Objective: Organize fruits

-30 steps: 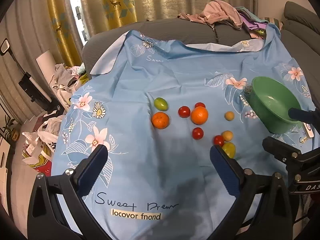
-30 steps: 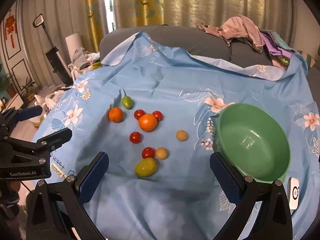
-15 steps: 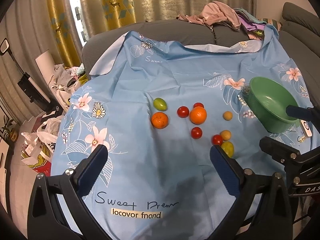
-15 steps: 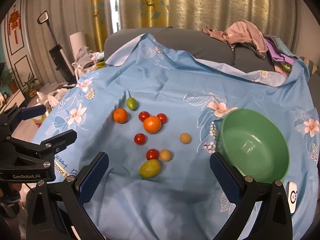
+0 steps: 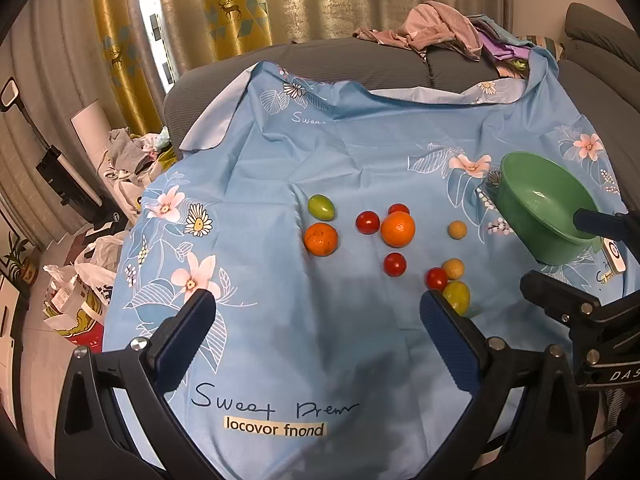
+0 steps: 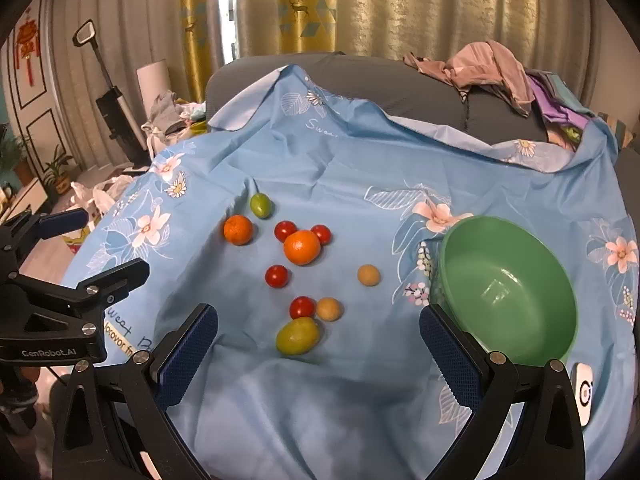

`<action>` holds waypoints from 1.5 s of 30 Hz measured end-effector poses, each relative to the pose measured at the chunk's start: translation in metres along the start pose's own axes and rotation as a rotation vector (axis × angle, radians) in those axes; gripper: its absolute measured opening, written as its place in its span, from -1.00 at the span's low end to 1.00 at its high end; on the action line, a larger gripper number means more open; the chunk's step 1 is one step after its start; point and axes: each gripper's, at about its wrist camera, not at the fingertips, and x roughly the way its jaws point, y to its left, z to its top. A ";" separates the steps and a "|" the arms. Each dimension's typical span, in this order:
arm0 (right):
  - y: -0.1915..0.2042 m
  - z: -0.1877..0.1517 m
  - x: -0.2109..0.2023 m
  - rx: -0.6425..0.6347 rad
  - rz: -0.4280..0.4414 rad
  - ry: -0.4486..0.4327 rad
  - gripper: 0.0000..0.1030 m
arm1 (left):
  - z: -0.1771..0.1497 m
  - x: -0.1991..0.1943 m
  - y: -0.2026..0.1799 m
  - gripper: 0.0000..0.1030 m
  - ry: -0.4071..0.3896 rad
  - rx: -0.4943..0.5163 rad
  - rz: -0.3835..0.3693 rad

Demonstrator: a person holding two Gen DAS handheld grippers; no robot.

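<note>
My left gripper (image 5: 316, 320) occupies the bottom of its own view, jaws spread wide with nothing between the blue pads. My right gripper (image 6: 318, 334) sits likewise at the bottom of its view, jaws also wide apart and holding nothing. Both hang above a blue floral cloth (image 6: 360, 160) draped over a grey sofa (image 6: 400, 80).

The fruits lie loose at the centre of the frame in the right wrist view. At the upper left of the group is a small green fruit (image 6: 261, 205), with a small orange (image 6: 238, 230) just below and left of it. A larger orange (image 6: 302, 247) sits at the middle, touching or nearly touching two red tomatoes behind it, one at its left (image 6: 285, 231) and one at its right (image 6: 321, 234). A third tomato (image 6: 276, 276) lies apart, below and left of the larger orange. A tan round fruit (image 6: 368, 275) lies alone toward the right. Lowest in the group, a fourth tomato (image 6: 302, 307) and a second tan fruit (image 6: 329, 309) sit side by side, and a yellow-green mango (image 6: 298, 335) lies just beneath them.

The green bowl (image 6: 560, 280) stands at the right of the frame, with no fruit in it. A small white device (image 6: 583, 393) lies at the lower right, just beside the bowl's rim.
</note>
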 end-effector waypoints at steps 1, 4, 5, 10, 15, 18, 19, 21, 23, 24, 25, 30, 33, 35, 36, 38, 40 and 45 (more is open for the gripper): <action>0.000 0.000 0.000 0.000 0.000 0.000 0.98 | 0.000 0.000 0.000 0.99 0.000 0.000 0.000; -0.001 0.000 0.000 0.000 0.000 0.000 0.98 | 0.000 0.000 0.000 0.99 0.001 -0.001 0.001; -0.001 0.000 0.000 0.000 -0.001 0.001 0.98 | 0.000 0.000 0.000 0.99 0.001 0.000 0.001; -0.001 -0.002 0.000 -0.001 0.000 0.000 0.98 | -0.002 0.002 0.001 0.99 0.005 0.002 -0.002; -0.002 -0.003 0.000 -0.002 0.000 0.000 0.98 | -0.002 0.002 0.000 0.99 0.007 0.004 -0.002; -0.002 -0.003 0.000 -0.001 -0.001 0.001 0.98 | -0.002 0.002 0.001 0.99 0.006 0.003 -0.007; -0.002 -0.003 0.000 -0.001 0.000 0.001 0.98 | -0.002 0.003 0.001 0.99 0.006 0.002 -0.005; -0.003 -0.003 0.000 -0.001 0.000 0.000 0.98 | -0.002 0.003 0.001 0.99 0.006 0.003 -0.006; -0.002 -0.003 0.000 -0.002 -0.001 0.001 0.98 | -0.002 0.003 0.000 0.99 0.007 0.003 -0.006; -0.002 -0.004 0.000 -0.003 0.001 0.000 0.98 | -0.002 0.003 0.000 0.99 0.006 0.003 -0.006; -0.002 -0.004 0.000 -0.003 0.000 0.000 0.98 | -0.002 0.003 0.000 0.99 0.007 0.003 -0.006; -0.003 -0.005 0.001 -0.001 0.000 0.001 0.98 | -0.002 0.004 -0.003 0.99 0.012 0.007 -0.008; -0.004 -0.005 0.001 -0.001 0.000 0.004 0.98 | -0.002 0.005 -0.003 0.99 0.012 0.008 -0.008; -0.006 -0.007 0.002 0.002 0.001 0.007 0.98 | -0.002 0.005 -0.003 0.99 0.012 0.008 -0.007; -0.007 -0.007 0.002 0.003 0.001 0.008 0.98 | -0.002 0.004 -0.003 0.99 0.012 0.009 -0.008; -0.006 -0.007 0.002 0.002 0.000 0.007 0.98 | -0.003 0.005 -0.003 0.99 0.015 0.011 -0.009; -0.006 -0.007 0.003 0.001 0.001 0.007 0.98 | -0.003 0.005 -0.003 0.99 0.015 0.012 -0.009; -0.006 -0.007 0.003 0.001 0.000 0.008 0.98 | -0.004 0.008 -0.001 0.99 0.023 0.005 -0.016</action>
